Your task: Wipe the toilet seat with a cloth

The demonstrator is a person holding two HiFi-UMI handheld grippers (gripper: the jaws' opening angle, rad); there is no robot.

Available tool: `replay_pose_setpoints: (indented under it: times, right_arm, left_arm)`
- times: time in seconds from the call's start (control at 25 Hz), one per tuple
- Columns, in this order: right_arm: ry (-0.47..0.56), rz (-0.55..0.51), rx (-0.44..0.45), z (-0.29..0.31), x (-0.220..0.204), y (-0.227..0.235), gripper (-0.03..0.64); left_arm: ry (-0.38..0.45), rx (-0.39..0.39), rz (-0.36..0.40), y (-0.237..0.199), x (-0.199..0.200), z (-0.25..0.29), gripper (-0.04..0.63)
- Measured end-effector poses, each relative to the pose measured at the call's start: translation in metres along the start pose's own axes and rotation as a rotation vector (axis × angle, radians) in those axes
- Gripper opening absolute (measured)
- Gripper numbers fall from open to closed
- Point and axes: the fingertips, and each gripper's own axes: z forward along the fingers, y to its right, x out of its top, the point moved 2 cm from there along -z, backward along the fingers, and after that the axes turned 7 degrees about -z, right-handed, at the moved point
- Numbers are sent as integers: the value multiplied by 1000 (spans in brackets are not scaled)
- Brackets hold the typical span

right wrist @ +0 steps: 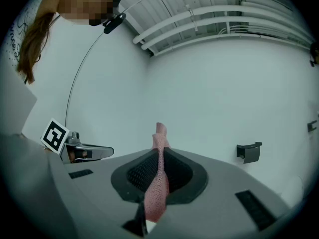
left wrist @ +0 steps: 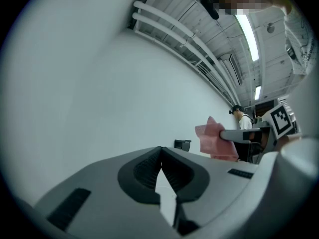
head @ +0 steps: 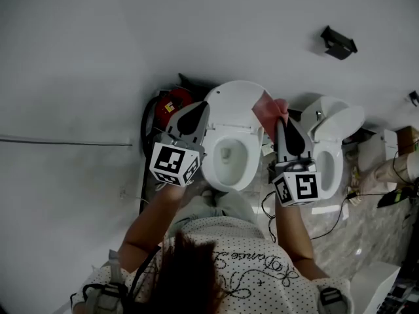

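Note:
A white toilet stands below me with its seat (head: pixel 211 169) down round the open bowl and its lid (head: pixel 234 102) raised against the wall. My right gripper (head: pixel 282 120) hangs over the toilet's right side, shut on a pink cloth (head: pixel 268 106). In the right gripper view the cloth (right wrist: pixel 157 180) runs up between the jaws of that gripper (right wrist: pixel 159 153) and pokes out past the tips. My left gripper (head: pixel 199 110) hovers over the toilet's left side; its jaws (left wrist: pixel 160 152) meet with nothing between them. From the left gripper view the cloth (left wrist: pixel 215 140) shows off to the right.
A second white toilet (head: pixel 332 150) stands just to the right. A red and black object (head: pixel 169 103) sits on the floor left of the first toilet. A black fixture (head: pixel 338 42) is on the wall. Cables (head: pixel 330 224) trail over the floor at right.

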Motion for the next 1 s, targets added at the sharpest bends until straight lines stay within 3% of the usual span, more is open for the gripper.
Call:
replay_pose_setpoints:
  times: [1.0]
  right_arm:
    - [1, 15, 17, 10, -1, -3, 29]
  left_arm:
    - [-32, -15, 2, 2, -4, 2, -5]
